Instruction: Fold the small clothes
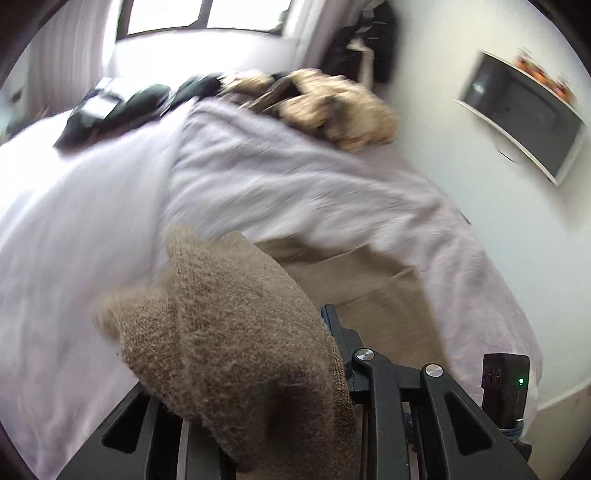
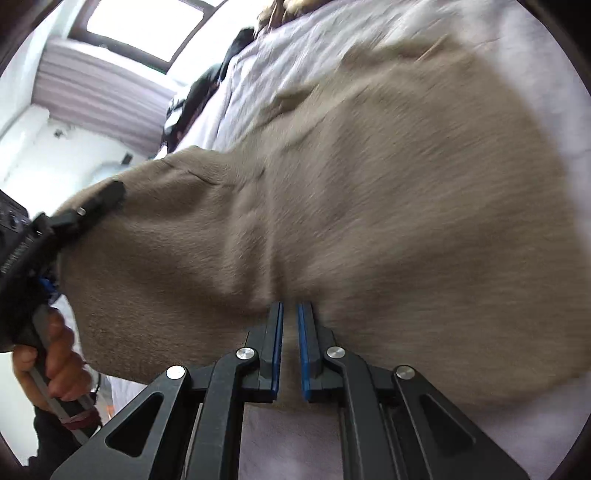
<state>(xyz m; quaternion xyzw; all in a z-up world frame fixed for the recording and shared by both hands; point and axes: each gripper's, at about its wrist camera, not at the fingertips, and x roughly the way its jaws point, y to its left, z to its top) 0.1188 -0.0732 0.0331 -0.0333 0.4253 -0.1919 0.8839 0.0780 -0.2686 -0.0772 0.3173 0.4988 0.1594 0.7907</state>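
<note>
A fuzzy taupe garment is stretched above the bed between both grippers. In the right wrist view my right gripper is shut on its near edge, blue pads pinching the fabric. My left gripper grips the garment's left corner, with a hand on its handle. In the left wrist view the taupe garment bunches over my left gripper and hides one finger. The rest of the cloth lies flat on the bed behind it. The picture is blurred.
The bed is covered by a pale lilac duvet. Black clothes and a beige knit pile lie at its far end. A dark framed panel hangs on the white wall at right. A bright window is behind.
</note>
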